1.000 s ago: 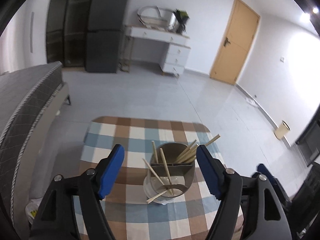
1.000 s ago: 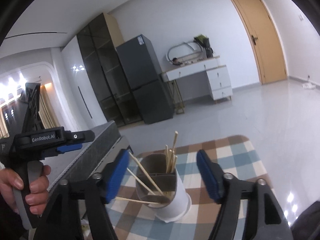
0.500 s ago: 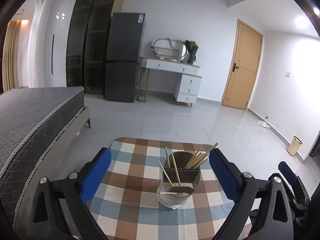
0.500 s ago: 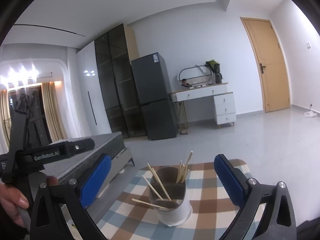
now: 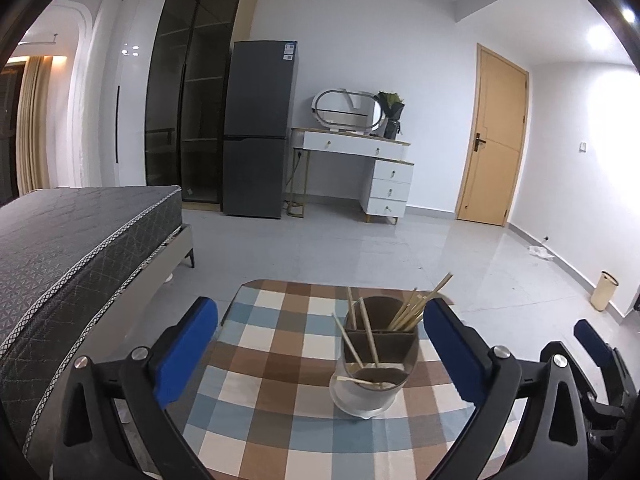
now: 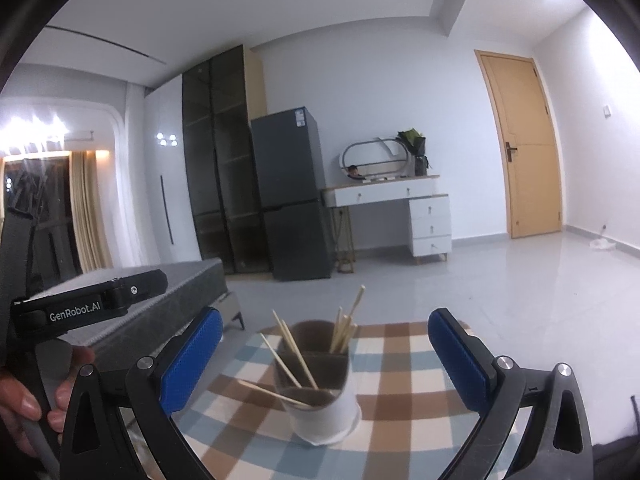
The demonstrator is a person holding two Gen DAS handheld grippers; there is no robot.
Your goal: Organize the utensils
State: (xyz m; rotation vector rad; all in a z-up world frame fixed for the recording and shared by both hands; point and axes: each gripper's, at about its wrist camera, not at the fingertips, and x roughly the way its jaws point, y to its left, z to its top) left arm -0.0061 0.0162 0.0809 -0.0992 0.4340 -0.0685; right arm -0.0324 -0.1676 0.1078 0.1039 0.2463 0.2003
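both the left gripper (image 5: 320,344) and right gripper (image 6: 325,346) now stand much wider and farther back from the white divided cup of wooden chopsticks (image 5: 376,364).

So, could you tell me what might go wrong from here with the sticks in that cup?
1. The wooden sticks lean well out over the rim of the cup, so a passing finger could flick them out.
2. The cup looks light and top-heavy; a bump from the open left gripper or right gripper might tip it on the checked tablecloth.

Table (image 5: 256,360) covered with a blue, brown and cream checked cloth. One white cup (image 5: 362,394) of wooden sticks stands directly on it.
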